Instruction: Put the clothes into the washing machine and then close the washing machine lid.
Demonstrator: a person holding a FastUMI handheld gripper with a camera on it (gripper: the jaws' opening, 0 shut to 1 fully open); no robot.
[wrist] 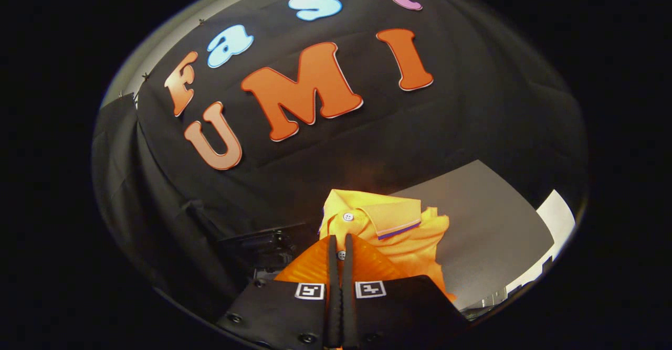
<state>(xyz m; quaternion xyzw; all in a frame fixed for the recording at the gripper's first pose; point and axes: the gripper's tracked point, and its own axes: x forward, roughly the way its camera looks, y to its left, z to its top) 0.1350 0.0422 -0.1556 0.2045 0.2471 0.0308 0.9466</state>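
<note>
An orange polo shirt (404,224) with a white button and a striped collar hangs bunched up just ahead of my gripper (340,245). The two fingers are pressed nearly together on the shirt's placket, with cloth pinched between them near a second button. The shirt is lifted off the grey surface (488,219) that lies beyond it. I cannot make out a washing machine drum or lid for certain.
A grey flat panel stretches beyond and to the right of the shirt, with a white surface (556,213) at its far right. A dark device (262,250) sits low to the left of the fingers. Black cloth walls close in behind.
</note>
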